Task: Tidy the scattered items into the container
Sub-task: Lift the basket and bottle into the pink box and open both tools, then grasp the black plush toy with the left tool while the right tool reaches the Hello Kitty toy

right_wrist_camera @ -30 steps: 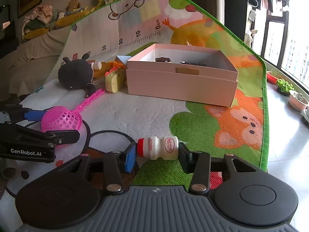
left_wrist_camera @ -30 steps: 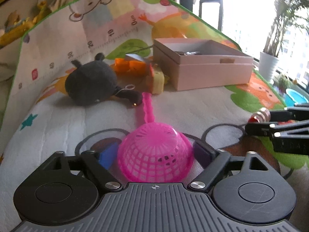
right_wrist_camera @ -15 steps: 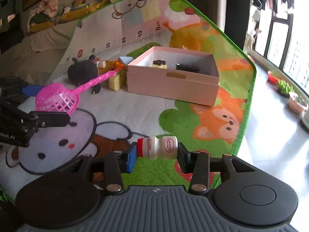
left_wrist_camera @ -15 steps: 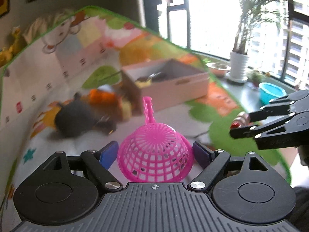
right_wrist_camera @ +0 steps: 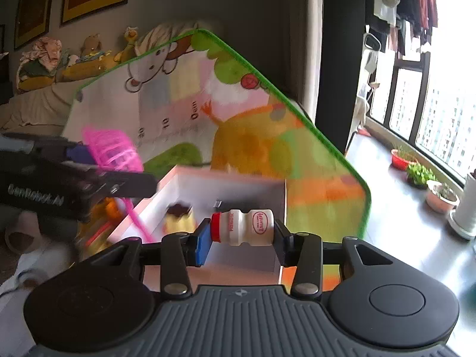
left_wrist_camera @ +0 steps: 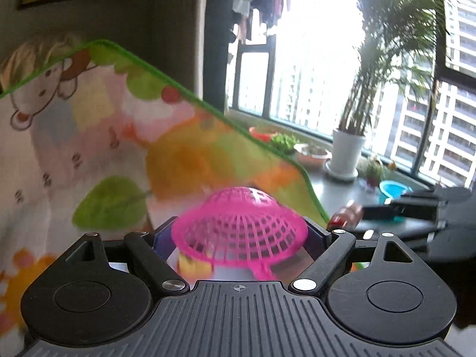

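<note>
On my left wrist view, my left gripper (left_wrist_camera: pixel 239 239) has its jaws clamped on one pink strainer (left_wrist_camera: pixel 239 230), a plastic mesh bowl turned dome-up with its handle pointing down toward the camera; a yellow block shows blurred beneath it. Behind it lies the cartoon play mat (left_wrist_camera: pixel 89 136), and at the right edge my right gripper (left_wrist_camera: pixel 398 212) comes in carrying one small bottle (left_wrist_camera: pixel 346 215), too blurred to read. On my right wrist view, the right gripper (right_wrist_camera: pixel 242 238) holds that bottle (right_wrist_camera: pixel 242 227) sideways between its jaws: white body, red cap to the left, red print on the label. It hangs over the one pink box (right_wrist_camera: pixel 226 187), open-topped, with a yellow pudding toy (right_wrist_camera: pixel 180 218) inside. The left gripper (right_wrist_camera: pixel 89 178) holds the strainer (right_wrist_camera: pixel 111 150) above the box's left rim.
</note>
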`<state>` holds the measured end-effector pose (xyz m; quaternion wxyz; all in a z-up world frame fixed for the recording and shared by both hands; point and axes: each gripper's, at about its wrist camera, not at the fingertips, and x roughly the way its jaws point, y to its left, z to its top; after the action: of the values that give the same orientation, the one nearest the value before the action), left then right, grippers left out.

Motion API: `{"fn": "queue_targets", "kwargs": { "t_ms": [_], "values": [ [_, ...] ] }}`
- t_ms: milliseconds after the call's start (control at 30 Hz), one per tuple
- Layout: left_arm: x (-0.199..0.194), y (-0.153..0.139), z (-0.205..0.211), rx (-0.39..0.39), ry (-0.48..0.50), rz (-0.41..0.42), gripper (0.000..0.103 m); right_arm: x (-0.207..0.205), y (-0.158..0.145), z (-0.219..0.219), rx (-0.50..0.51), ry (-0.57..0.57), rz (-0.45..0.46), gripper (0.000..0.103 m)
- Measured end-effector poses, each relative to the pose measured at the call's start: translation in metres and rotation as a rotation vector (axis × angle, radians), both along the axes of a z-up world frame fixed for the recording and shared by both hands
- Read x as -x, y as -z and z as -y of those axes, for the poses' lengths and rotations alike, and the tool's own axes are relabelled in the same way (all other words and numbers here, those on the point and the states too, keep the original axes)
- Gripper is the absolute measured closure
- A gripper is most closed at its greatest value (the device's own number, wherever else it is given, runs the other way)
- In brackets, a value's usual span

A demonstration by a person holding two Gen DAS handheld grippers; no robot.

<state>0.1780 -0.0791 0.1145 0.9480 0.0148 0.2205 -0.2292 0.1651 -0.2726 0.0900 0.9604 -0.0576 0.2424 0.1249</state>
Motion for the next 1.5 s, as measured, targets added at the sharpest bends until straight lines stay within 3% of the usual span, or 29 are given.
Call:
{"fn": "queue_targets", "kwargs": {
  "t_ms": [100, 167, 233, 300, 367, 467, 600, 800, 933, 1100, 1167, 1233, 1333, 1433, 1500],
  "values": [
    [-0.049, 0.002, 0.01, -0.004, -0.014, -0.026, 0.015, -0.039, 0.006, -0.001, -0.012, 0.02, -0.01, 0.06],
    [-0.078, 0.009, 0.017, -0.014, -0.012, -0.054, 0.014, -0.061, 0.014, 0.001, -0.028, 0.039, -0.027, 0.051],
    [-0.101, 0.017, 0.022, -0.024, -0.015, -0.082, 0.014, -0.072, 0.022, 0.003, -0.032, 0.071, -0.041, 0.051],
    [-0.112, 0.022, 0.022, -0.015, -0.014, -0.101, 0.014, -0.074, 0.027, 0.005, -0.038, 0.078, -0.05, 0.046],
    [-0.113, 0.025, 0.015, 0.018, -0.008, -0.105, 0.007, -0.07, 0.033, 0.009, -0.035, 0.085, -0.053, 0.034],
    [-0.108, 0.027, 0.005, 0.042, 0.01, -0.109, 0.005, -0.063, 0.04, 0.009, 0.0, 0.101, -0.062, 0.03],
    [-0.081, 0.029, -0.011, 0.022, -0.007, -0.117, 0.003, -0.048, 0.043, 0.002, 0.015, 0.097, -0.059, 0.028],
    [0.017, 0.046, -0.061, 0.014, -0.079, -0.096, 0.001, -0.005, 0.032, -0.025, 0.055, 0.01, 0.015, 0.024],
    [0.064, 0.079, -0.1, -0.029, -0.222, -0.186, 0.0, 0.022, 0.028, -0.059, 0.054, -0.081, 0.014, 0.021],
    [0.096, 0.107, -0.152, 0.03, -0.415, -0.274, 0.0, 0.055, 0.039, -0.121, 0.09, -0.245, -0.016, 0.021],
    [0.107, 0.113, -0.165, 0.06, -0.447, -0.269, 0.0, 0.06, 0.045, -0.145, 0.109, -0.264, -0.03, 0.031],
    [0.119, 0.117, -0.168, 0.066, -0.45, -0.229, 0.0, 0.057, 0.053, -0.169, 0.149, -0.25, -0.035, 0.053],
    [0.13, 0.113, -0.168, 0.081, -0.472, -0.172, 0.0, 0.047, 0.067, -0.197, 0.233, -0.176, 0.001, 0.056],
    [0.127, 0.113, -0.169, 0.105, -0.486, -0.181, 0.0, 0.033, 0.08, -0.214, 0.27, -0.14, -0.007, 0.056],
    [0.125, 0.114, -0.172, 0.134, -0.485, -0.196, 0.0, 0.029, 0.086, -0.219, 0.296, -0.124, -0.014, 0.071]
  ]
}}
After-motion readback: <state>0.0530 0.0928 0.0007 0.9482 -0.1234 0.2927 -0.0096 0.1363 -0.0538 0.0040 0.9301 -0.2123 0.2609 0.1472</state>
